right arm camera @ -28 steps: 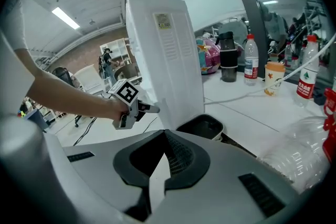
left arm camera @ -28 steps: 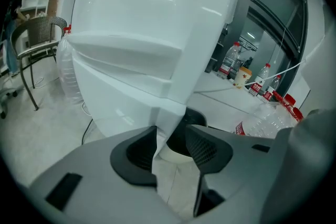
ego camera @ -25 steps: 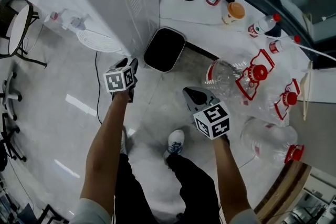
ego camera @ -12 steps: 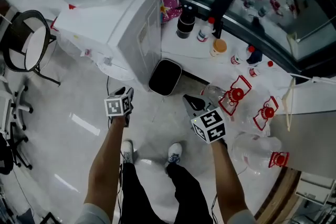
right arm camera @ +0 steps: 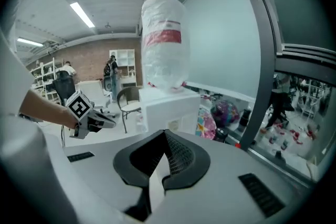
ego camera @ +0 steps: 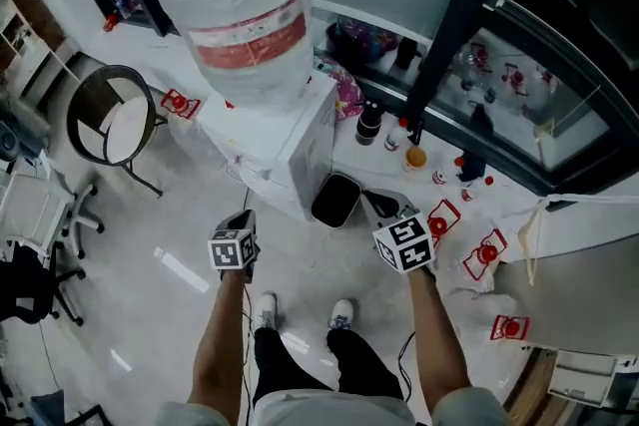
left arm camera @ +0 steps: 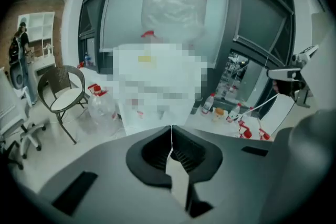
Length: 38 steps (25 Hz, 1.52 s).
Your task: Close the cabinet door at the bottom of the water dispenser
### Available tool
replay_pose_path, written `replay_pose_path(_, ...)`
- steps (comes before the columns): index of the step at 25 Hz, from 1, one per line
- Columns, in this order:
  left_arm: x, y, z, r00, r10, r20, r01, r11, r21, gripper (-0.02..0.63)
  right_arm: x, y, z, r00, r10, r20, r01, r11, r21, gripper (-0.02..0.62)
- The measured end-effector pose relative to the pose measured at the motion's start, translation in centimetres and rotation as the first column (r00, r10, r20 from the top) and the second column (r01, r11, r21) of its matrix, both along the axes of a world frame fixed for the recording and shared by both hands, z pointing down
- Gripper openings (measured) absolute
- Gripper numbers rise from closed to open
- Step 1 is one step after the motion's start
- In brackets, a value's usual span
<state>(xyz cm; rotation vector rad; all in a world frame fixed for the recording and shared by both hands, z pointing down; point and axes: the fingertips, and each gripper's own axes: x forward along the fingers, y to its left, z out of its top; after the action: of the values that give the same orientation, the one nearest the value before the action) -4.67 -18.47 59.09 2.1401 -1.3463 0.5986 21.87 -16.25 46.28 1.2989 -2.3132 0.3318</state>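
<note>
Two claws are hanging in the air in front of the person, both well apart from the machine they are meant for. Over on the left a chair [ego camera: 108, 120] is standing by itself. Next, the left claw [ego camera: 243, 219] is hovering above the floor, its jaws pressed together with nothing between them. Just past it the water dispenser [ego camera: 305, 155] is standing with a big bottle [ego camera: 240, 5] on top. The cabinet door is sitting low on its front, and from this steep angle I am not making it out, though nothing is sticking out the way an open door would. A black bin [ego camera: 334, 200] is sitting just beside the dispenser. The right claw [ego camera: 374, 203] is hovering near that bin, its jaws likewise pressed together and empty. Farther right, empty jugs with red caps [ego camera: 486, 254] are lying about.

To my eye the closing push is looking finished, or at least nobody is working at it, since neither claw is touching the dispenser. The next move is calling for a look down at the door's edge. If it is standing ajar, a closed claw should be pressing flat on it until it is sitting flush.
</note>
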Motion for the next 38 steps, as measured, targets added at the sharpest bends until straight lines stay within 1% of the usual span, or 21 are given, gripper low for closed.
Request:
replay_pose_path(3,-0.6,-0.3,-8.4,0.997,0.004,-0.082,0.005,0.995,0.099,0.021,-1.3,-0.5,-5.0,0.999,-0.035,-0.006,0.035,0.998,0.057,0.023)
replay_pose_path(5,-1.1,-0.6,-13.4,0.996,0.02,-0.088,-0.005,0.985,0.171,0.021,-1.8,-1.1,-8.1,0.998,-0.053,-0.022,0.055,0.994,0.096,0.023)
replay_pose_path(7,-1.9,-0.7,-18.0,0.997,0.053,-0.052,-0.039,0.969,0.246,0.021,-2.7,-1.8,-11.6,0.998,-0.062,-0.023,0.065,0.988,0.141,0.023)
replay_pose_path(10,-3.3,-0.6,-23.9,0.994,0.104,0.041,-0.112,0.932,0.344,0.021,-4.7,-2.8,-16.9,0.996,-0.072,-0.045,0.08,0.971,0.226,0.023)
replay_pose_path(12,-4.4,-0.5,-27.2,0.991,0.107,0.081,-0.13,0.91,0.393,0.021,-6.1,-3.4,-20.3,0.995,-0.087,-0.058,0.1,0.955,0.279,0.023)
replay_pose_path(15,-6.2,-0.1,-31.8,0.987,0.103,0.119,-0.146,0.883,0.446,0.021,-8.6,-3.8,-24.8,0.992,-0.11,-0.067,0.126,0.929,0.348,0.023)
replay_pose_path(18,-7.2,0.4,-36.2,0.981,0.106,0.163,-0.175,0.843,0.509,0.021,-11.5,-3.7,-27.8,0.987,-0.138,-0.085,0.161,0.901,0.402,0.023)
replay_pose_path(22,-9.2,1.3,-41.1,0.985,0.068,0.158,-0.15,0.787,0.599,0.021,-15.2,-3.6,-30.9,0.976,-0.189,-0.104,0.216,0.861,0.461,0.023)
replay_pose_path(27,-11.1,2.6,-46.3,0.982,0.026,0.187,-0.15,0.709,0.689,0.021,-17.5,-3.0,-34.7,0.972,-0.213,-0.105,0.236,0.82,0.522,0.023)
replay_pose_path(29,-11.4,3.1,-47.9,0.98,0.025,0.199,-0.162,0.682,0.713,0.021,-18.3,-2.4,-35.8,0.971,-0.22,-0.089,0.233,0.808,0.541,0.023)
replay_pose_path(31,-11.2,3.5,-49.1,0.975,0.029,0.221,-0.184,0.664,0.724,0.021,-18.8,-1.8,-37.0,0.971,-0.224,-0.079,0.229,0.797,0.559,0.023)
replay_pose_path(34,-11.0,4.0,-50.3,0.968,0.029,0.249,-0.21,0.639,0.74,0.021,-19.7,-1.4,-38.0,0.969,-0.222,-0.105,0.241,0.779,0.578,0.023)
replay_pose_path(36,-10.9,4.1,-51.0,0.965,0.031,0.259,-0.221,0.622,0.751,0.021,-20.1,-1.3,-38.1,0.968,-0.22,-0.12,0.249,0.775,0.58,0.023)
replay_pose_path(38,-11.0,3.9,-51.3,0.965,0.032,0.26,-0.225,0.612,0.758,0.021,-20.4,-1.3,-38.1,0.967,-0.222,-0.125,0.253,0.776,0.577,0.023)
